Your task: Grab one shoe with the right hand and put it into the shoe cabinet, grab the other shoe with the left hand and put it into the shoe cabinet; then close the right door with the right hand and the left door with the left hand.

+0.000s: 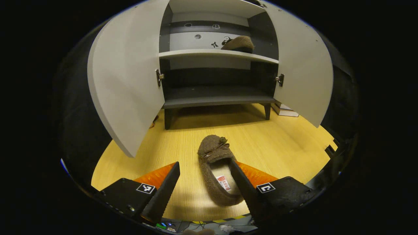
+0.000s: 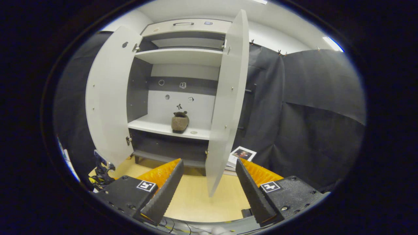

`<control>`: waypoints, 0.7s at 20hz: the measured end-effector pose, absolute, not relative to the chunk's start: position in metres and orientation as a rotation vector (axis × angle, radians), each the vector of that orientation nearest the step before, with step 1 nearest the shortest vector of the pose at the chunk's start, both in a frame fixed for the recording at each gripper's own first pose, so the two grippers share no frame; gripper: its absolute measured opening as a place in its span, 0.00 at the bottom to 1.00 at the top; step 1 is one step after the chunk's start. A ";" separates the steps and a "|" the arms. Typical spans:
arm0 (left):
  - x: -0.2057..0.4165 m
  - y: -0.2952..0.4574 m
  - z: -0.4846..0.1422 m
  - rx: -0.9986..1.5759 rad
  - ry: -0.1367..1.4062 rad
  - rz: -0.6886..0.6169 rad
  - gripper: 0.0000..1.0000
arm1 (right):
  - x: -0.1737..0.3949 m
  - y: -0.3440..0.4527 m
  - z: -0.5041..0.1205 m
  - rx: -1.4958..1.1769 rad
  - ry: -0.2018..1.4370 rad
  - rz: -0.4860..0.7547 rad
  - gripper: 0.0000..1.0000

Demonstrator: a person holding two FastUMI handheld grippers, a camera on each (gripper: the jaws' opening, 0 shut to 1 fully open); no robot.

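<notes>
Blocking nothing — slipper [image 1: 217,171] between open left tongs [image 1: 205,182].

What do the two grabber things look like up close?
The left gripper and the right gripper look alike: two long wedge-shaped fingers with ridged inner faces, each fixed to a chunky black block with screws. Every block carries a small square black-and-white marker, and bright orange ribbed pieces sit behind the fingers.

The left gripper view is taken from low over the wooden floor [image 1: 277,143], facing the open shoe cabinet [image 1: 215,54] ahead. The right gripper view is taken from farther back and higher, aimed toward the shoe cabinet [image 2: 176,98] ahead-left. The cabinet interior and both doors are shared by both views.
</notes>
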State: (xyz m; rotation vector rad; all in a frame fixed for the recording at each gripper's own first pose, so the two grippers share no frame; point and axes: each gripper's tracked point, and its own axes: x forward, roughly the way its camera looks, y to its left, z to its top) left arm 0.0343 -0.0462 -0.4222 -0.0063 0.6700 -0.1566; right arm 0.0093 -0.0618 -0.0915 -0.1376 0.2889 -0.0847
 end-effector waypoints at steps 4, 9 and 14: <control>0.047 -0.041 -0.453 0.028 0.737 -0.153 0.97 | 0.020 -0.068 -0.105 -0.110 0.332 -0.096 1.00; 0.088 -0.039 -0.485 0.029 0.753 -0.140 0.96 | 0.027 -0.063 -0.114 -0.113 0.364 -0.097 1.00; 0.110 -0.058 -0.498 0.005 0.745 -0.185 0.80 | 0.026 -0.066 -0.119 -0.114 0.375 -0.107 1.00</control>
